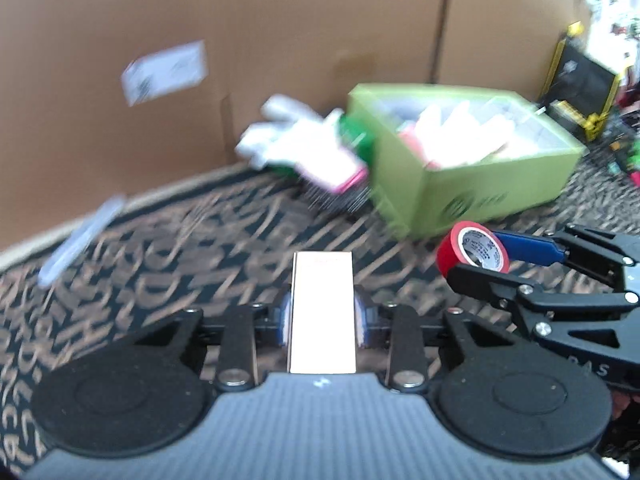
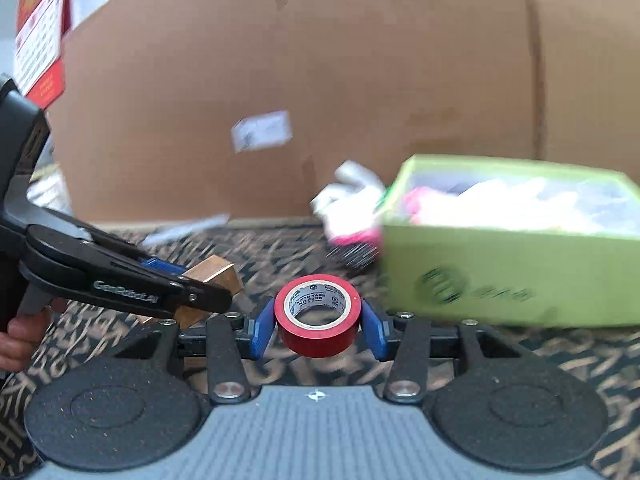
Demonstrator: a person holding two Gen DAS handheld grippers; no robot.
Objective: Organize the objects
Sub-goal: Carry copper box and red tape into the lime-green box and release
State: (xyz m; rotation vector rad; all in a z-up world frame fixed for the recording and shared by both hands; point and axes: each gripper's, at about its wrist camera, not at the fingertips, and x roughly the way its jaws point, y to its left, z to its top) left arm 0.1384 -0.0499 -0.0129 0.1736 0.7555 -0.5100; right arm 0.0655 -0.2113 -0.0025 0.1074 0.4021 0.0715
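My left gripper is shut on a small rose-gold box and holds it above the patterned carpet; the box also shows in the right wrist view. My right gripper is shut on a red roll of tape, which also shows in the left wrist view. An open green box with white and pink items inside stands ahead on the carpet; it shows in the right wrist view at the right.
A pile of white, pink and green items lies left of the green box. A tall cardboard wall stands behind. A clear flat strip lies on the carpet at the left. A black-and-yellow case stands at the far right.
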